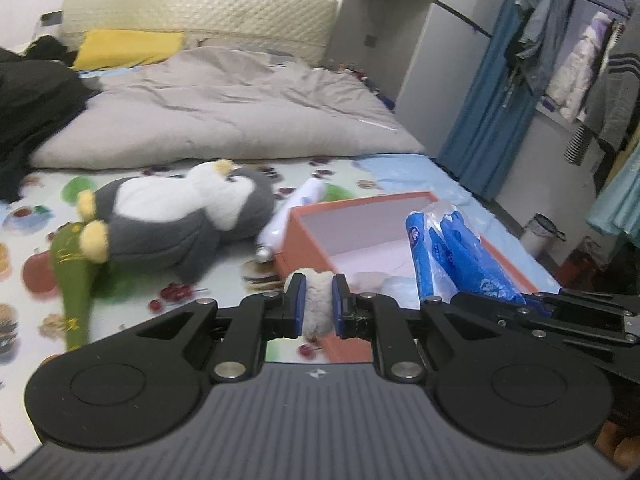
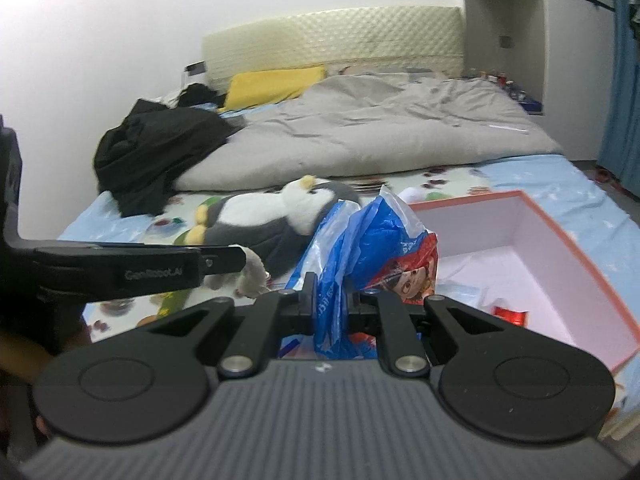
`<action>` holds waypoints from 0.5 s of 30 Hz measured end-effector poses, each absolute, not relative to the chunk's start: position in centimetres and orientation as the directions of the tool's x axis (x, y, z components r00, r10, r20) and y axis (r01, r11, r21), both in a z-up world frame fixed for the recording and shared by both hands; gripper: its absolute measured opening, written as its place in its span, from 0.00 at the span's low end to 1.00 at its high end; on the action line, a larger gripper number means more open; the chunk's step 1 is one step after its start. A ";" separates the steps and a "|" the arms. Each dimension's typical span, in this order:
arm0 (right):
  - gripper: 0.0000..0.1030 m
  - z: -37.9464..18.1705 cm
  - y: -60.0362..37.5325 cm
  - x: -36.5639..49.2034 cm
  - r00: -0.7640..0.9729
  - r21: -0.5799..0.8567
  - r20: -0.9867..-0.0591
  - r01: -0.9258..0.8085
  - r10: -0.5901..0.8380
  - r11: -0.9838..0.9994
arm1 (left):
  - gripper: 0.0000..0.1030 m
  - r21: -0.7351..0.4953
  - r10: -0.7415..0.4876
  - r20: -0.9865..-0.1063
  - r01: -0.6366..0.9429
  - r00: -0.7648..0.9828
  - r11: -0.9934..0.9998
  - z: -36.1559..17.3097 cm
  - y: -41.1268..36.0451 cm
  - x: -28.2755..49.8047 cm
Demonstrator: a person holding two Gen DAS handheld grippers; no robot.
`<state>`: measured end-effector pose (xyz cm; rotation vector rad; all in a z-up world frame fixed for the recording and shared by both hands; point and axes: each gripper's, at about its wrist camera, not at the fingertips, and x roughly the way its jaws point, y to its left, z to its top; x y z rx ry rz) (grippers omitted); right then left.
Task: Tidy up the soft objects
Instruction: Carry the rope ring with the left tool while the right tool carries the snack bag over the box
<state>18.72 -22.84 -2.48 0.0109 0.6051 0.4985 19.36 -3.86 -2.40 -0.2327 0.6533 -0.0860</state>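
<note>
Left claw (image 1: 319, 280) is clamped on a fluffy white toy (image 1: 318, 300), above the bed (image 1: 420, 168) by the box's (image 1: 308, 248) near corner. Right claw (image 2: 331, 286) pinches a blue bag (image 2: 372, 240), raised just left of the box.

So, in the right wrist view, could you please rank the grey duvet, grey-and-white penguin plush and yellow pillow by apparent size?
1. Grey duvet
2. Grey-and-white penguin plush, though it lies nearer the camera
3. Yellow pillow, partly hidden, farthest
</note>
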 end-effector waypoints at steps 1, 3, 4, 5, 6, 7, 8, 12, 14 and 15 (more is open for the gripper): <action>0.14 -2.3 -23.4 18.8 0.713 0.154 -0.543 -0.435 0.444 0.887 | 0.16 -0.248 -0.167 -0.592 0.019 0.789 0.969 -2.2 -4.3 19.7; 0.14 -2.1 -24.7 19.4 0.725 0.159 -0.545 -0.404 0.421 0.901 | 0.16 -0.256 -0.195 -0.593 0.047 0.781 0.966 -2.0 -5.6 20.7; 0.14 -2.0 -25.3 19.5 0.731 0.160 -0.545 -0.390 0.410 0.907 | 0.16 -0.258 -0.208 -0.594 0.061 0.777 0.964 -1.8 -6.3 21.3; 0.14 -2.0 -26.0 19.9 0.739 0.159 -0.547 -0.371 0.394 0.915 | 0.16 -0.261 -0.220 -0.596 0.073 0.773 0.963 -1.8 -6.9 21.9; 0.14 -2.0 -26.7 20.1 0.744 0.157 -0.550 -0.355 0.381 0.921 | 0.16 -0.267 -0.233 -0.598 0.084 0.767 0.960 -1.8 -7.6 22.6; 0.14 -2.2 -27.4 20.6 0.746 0.159 -0.555 -0.338 0.367 0.927 | 0.16 -0.274 -0.246 -0.600 0.093 0.761 0.957 -1.9 -8.0 23.3; 0.14 -2.4 -28.0 21.2 0.745 0.163 -0.562 -0.326 0.359 0.931 | 0.16 -0.278 -0.256 -0.605 0.102 0.754 0.955 -2.1 -8.6 24.1; 0.14 -3.8 -29.8 23.4 0.738 0.173 -0.590 -0.282 0.328 0.944 | 0.16 -0.278 -0.280 -0.633 0.126 0.722 0.952 -3.4 -10.7 27.3; 0.14 -4.8 -30.6 24.8 0.730 0.180 -0.607 -0.260 0.315 0.949 | 0.16 -0.274 -0.284 -0.652 0.131 0.703 0.953 -4.4 -11.5 29.2; 0.14 -5.3 -31.0 25.5 0.723 0.185 -0.617 -0.249 0.309 0.951 | 0.16 -0.274 -0.286 -0.663 0.132 0.692 0.953 -5.0 -11.9 30.2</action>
